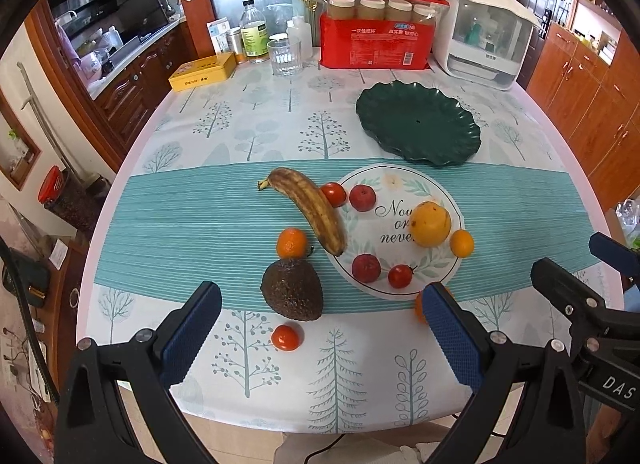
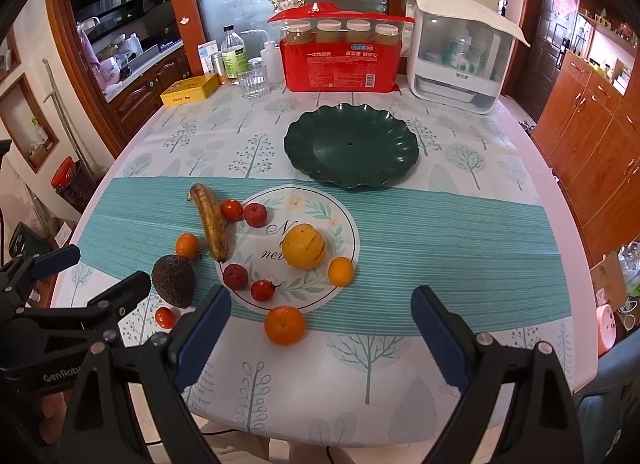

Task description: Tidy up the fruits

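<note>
Fruits lie loose on the tablecloth: a browned banana [image 1: 310, 208], a dark avocado [image 1: 293, 289], a big yellow-orange fruit [image 1: 431, 224], several small oranges such as the orange [image 2: 285, 325] nearest the right gripper, and small red fruits such as the red fruit [image 1: 285, 337] by the table's front edge. A dark green scalloped plate [image 1: 418, 122] sits empty behind them; it also shows in the right wrist view [image 2: 352, 144]. My left gripper [image 1: 320, 328] is open, hovering above the front edge near the avocado. My right gripper [image 2: 320, 328] is open and empty over the nearest orange.
At the back of the table stand a red package of paper cups [image 1: 376, 38], a white appliance [image 1: 482, 30], a glass [image 1: 285, 56], bottles [image 1: 254, 32] and a yellow tin [image 1: 203, 70]. Wooden cabinets [image 2: 592, 136] flank the right side.
</note>
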